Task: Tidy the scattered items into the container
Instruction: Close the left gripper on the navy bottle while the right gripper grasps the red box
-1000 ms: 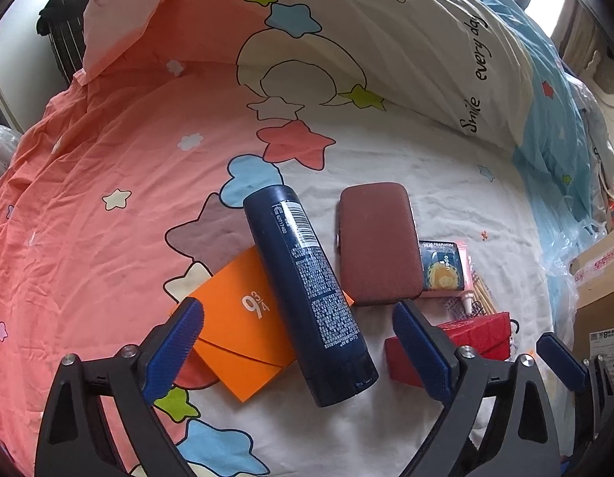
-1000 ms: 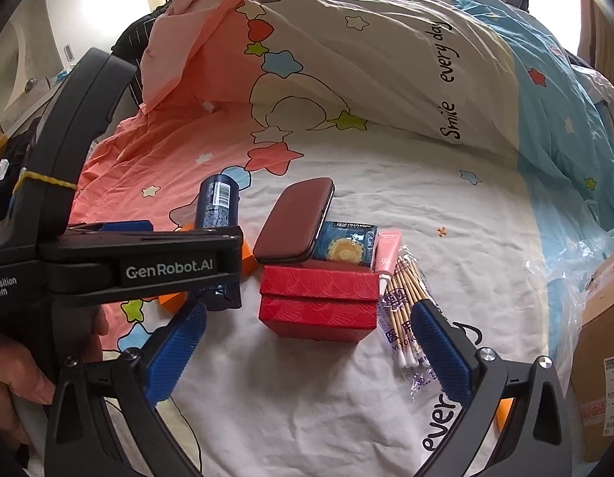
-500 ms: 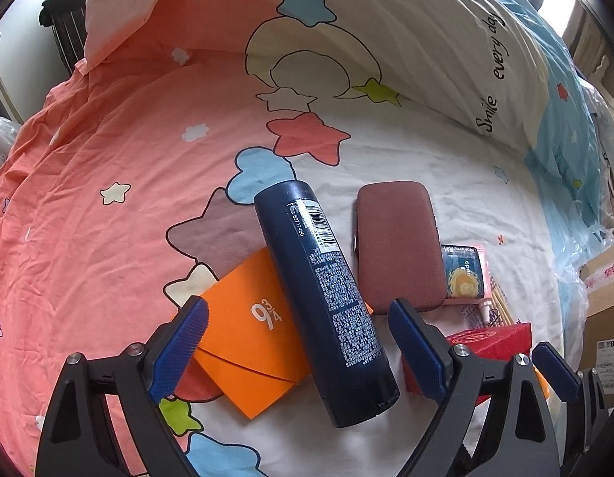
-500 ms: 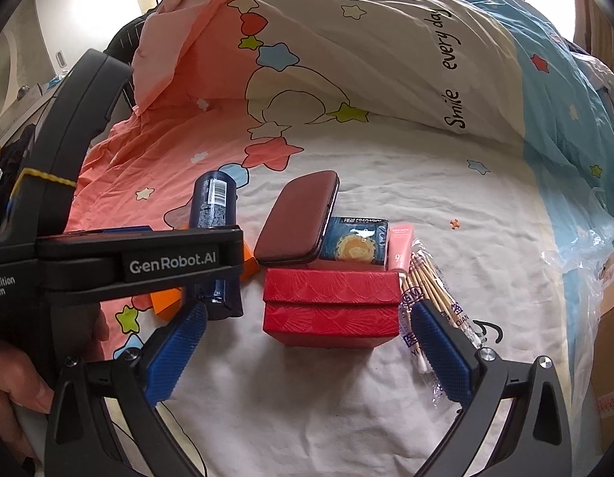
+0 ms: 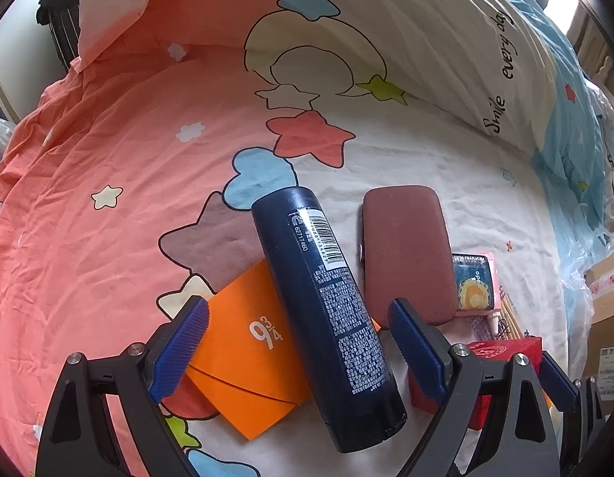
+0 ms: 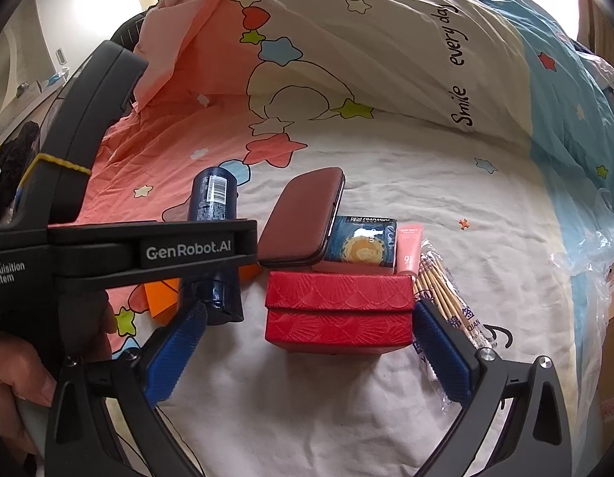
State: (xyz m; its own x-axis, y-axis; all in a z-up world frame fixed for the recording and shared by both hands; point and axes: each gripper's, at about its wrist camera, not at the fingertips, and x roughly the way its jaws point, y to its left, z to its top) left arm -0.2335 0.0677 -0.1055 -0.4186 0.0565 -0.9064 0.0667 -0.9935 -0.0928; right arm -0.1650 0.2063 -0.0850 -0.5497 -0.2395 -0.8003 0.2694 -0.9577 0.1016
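Note:
A dark blue bottle (image 5: 326,314) lies on the bed over an orange envelope (image 5: 243,357). My left gripper (image 5: 299,349) is open, its fingers on either side of the bottle's lower half, not touching it. To the right lie a maroon case (image 5: 406,254), a blue packet (image 5: 473,286) and a closed red box (image 6: 338,310). My right gripper (image 6: 307,349) is open and empty, straddling the red box from the near side. A pink tube (image 6: 410,246) and a bag of cotton swabs (image 6: 450,302) lie right of the box.
The star-patterned bedsheet (image 5: 128,159) has a folded quilt (image 6: 386,51) heaped at the back. A clear plastic bag (image 6: 589,262) and cardboard boxes (image 5: 609,318) sit at the right edge. The left gripper's body (image 6: 128,250) crosses the right wrist view.
Both grippers have moved forward and lower toward the items. The bottle now lies further in between the left fingers, and the red box between the right fingers. Nothing has been gripped.

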